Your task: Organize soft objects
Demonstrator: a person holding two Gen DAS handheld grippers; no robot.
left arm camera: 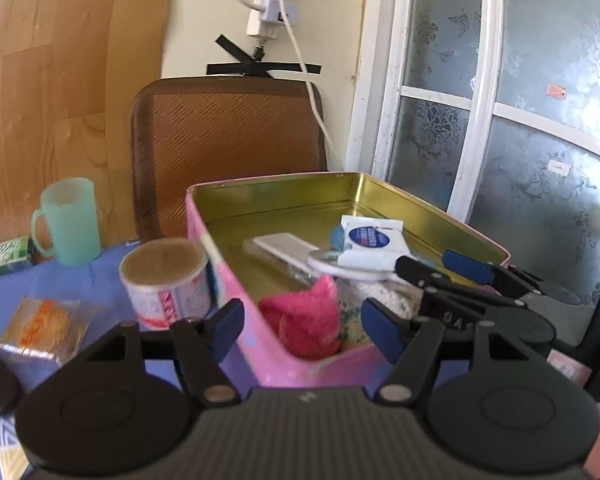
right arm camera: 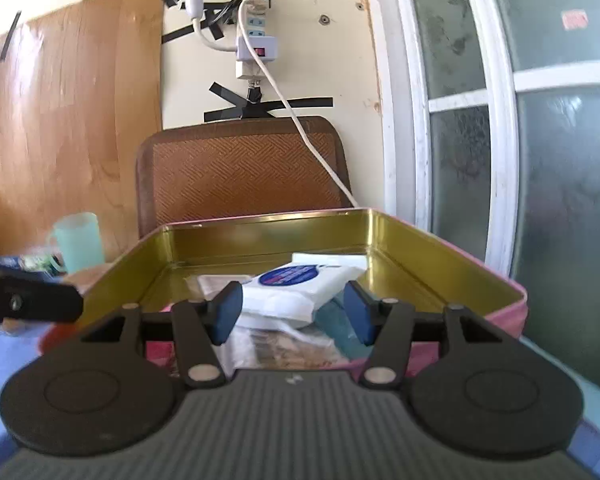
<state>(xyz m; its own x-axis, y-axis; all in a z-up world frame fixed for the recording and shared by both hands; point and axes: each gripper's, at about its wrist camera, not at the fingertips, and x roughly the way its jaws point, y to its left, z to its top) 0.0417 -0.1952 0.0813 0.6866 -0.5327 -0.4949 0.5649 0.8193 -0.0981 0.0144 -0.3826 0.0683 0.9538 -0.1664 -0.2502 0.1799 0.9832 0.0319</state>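
Note:
A pink tin box [left arm camera: 236, 280] with a gold inside stands on the blue cloth. In it lie a pink knitted piece [left arm camera: 304, 324], a white wipes pack [left arm camera: 370, 240], a flat white item [left arm camera: 284, 246] and a patterned cloth [left arm camera: 354, 322]. My left gripper [left arm camera: 302, 326] is open at the box's near corner, over the pink knitted piece. My right gripper [right arm camera: 292, 312] is open at the box's near rim, with the wipes pack [right arm camera: 296, 288] just beyond its fingers. The right gripper also shows in the left wrist view [left arm camera: 444, 264], reaching in over the box's right side.
Left of the box are a small tin can [left arm camera: 168, 284], a clear snack packet [left arm camera: 44, 328], a mint green mug [left arm camera: 70, 220] and a green carton [left arm camera: 4, 254]. A brown chair back [left arm camera: 228, 148] stands behind. A white cable [left arm camera: 304, 80] hangs from a wall power strip.

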